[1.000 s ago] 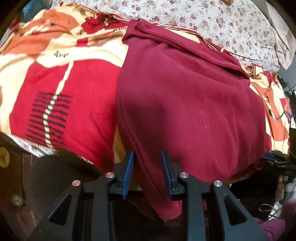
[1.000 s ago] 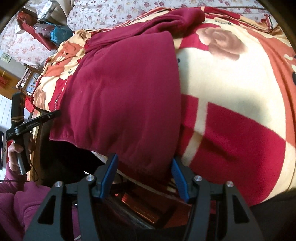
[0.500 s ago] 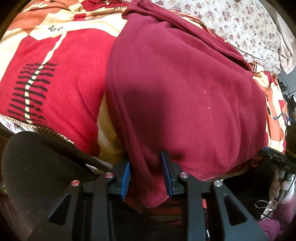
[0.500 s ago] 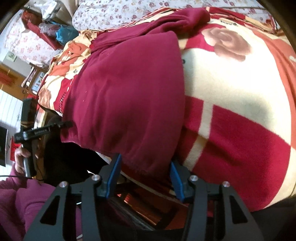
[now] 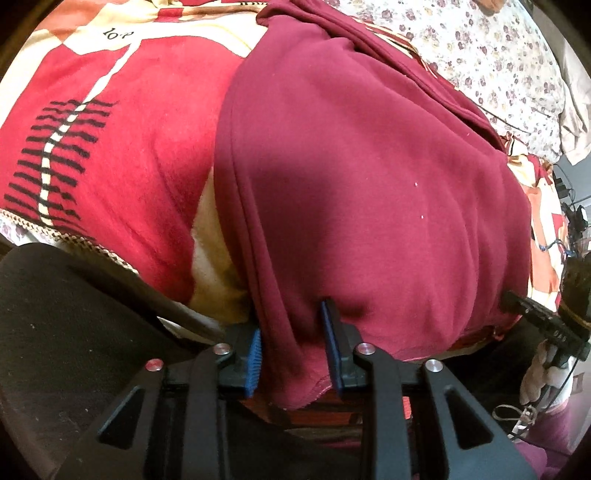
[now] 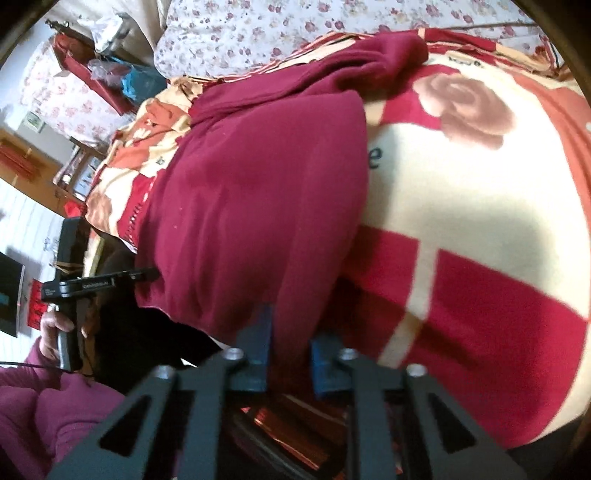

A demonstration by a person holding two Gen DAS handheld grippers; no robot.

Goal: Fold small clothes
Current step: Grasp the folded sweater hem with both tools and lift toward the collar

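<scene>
1. Bed covered by a fleece blanket [image 5: 110,155], red and cream blocks with black feather-like marks in the left wrist view; the right wrist view shows a pink rose print and part of some dark lettering on it.
2. Beyond the blanket, toward the far edge of the bed, a white sheet with small floral print [image 6: 280,33].
3. Maroon garment [image 5: 369,192] lies spread flat on the blanket, its hem draped over the near edge of the bed; a bunched fold of it runs along the far end.
4. Left claw [image 5: 291,350] is clamped on the hem at the garment's near corner, blue pads pressed into the cloth, which hangs down between them.
5. Right claw [image 6: 290,350] has just been closing; narrow now, with the garment's other near hem corner pinched between its pads. View is motion-blurred.
6. A hand [image 6: 55,325] in a maroon sleeve grips the left tool's handle, seen at lower left of the right wrist view.
7. Room: clutter and a red bag [image 6: 92,70] by the far left corner of the bed; cables off the right side.
</scene>
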